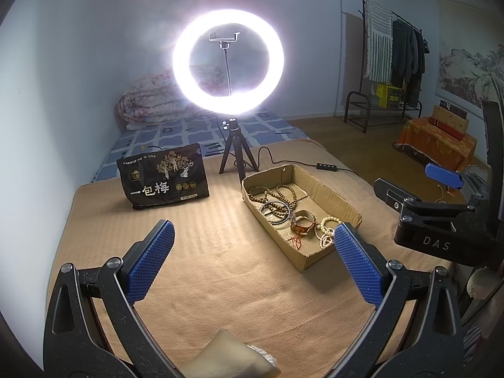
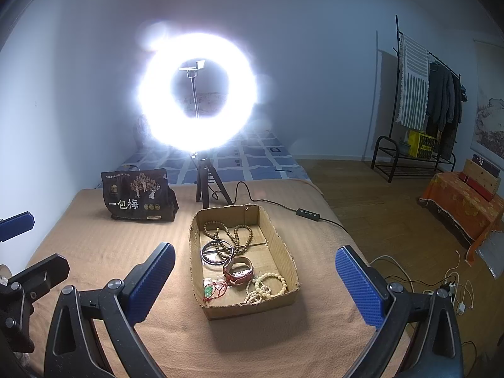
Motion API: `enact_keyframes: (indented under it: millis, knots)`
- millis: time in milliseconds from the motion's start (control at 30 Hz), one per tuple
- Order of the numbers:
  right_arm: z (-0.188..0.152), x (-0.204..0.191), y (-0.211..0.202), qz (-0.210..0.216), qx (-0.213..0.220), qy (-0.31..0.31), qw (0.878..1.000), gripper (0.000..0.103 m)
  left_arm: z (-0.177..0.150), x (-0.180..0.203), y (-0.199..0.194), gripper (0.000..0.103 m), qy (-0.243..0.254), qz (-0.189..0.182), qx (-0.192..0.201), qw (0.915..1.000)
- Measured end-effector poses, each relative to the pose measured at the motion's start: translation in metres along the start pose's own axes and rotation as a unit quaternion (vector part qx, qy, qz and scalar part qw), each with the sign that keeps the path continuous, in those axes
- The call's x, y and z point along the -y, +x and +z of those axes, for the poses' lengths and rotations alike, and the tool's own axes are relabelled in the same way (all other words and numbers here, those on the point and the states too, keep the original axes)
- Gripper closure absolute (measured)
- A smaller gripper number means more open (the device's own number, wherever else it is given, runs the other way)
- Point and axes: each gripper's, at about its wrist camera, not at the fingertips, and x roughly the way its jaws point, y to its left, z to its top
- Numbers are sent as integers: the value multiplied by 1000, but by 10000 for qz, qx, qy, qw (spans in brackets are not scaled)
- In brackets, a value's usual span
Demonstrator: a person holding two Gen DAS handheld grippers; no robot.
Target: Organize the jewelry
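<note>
A shallow cardboard box (image 2: 281,245) sits on the tan blanket and holds the jewelry. Inside are a brown wooden bead necklace (image 2: 234,233), a dark bangle (image 2: 217,252), a red-brown watch (image 2: 238,271), white bead bracelets (image 2: 267,286) and a green pendant on red cord (image 2: 209,291). My right gripper (image 2: 255,282) is open and empty, just short of the box's near end. My left gripper (image 1: 252,252) is open and empty too, left of the box (image 1: 327,189). The necklace (image 1: 277,195), watch (image 1: 303,223) and white beads (image 1: 327,230) also show there.
A bright ring light (image 2: 197,94) on a small tripod stands behind the box. A black snack bag (image 2: 138,198) is at the back left. A cable with a controller (image 2: 308,213) runs to the bed's right edge. A beige pouch (image 1: 226,356) lies near me.
</note>
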Motion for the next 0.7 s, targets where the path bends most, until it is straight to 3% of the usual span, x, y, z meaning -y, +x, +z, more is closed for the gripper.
enact_keyframes:
  millis: [700]
  knots:
    - [-4,-1,1,43,-32,-54,10000,0,3,1,-4,0,9,108,103,9999]
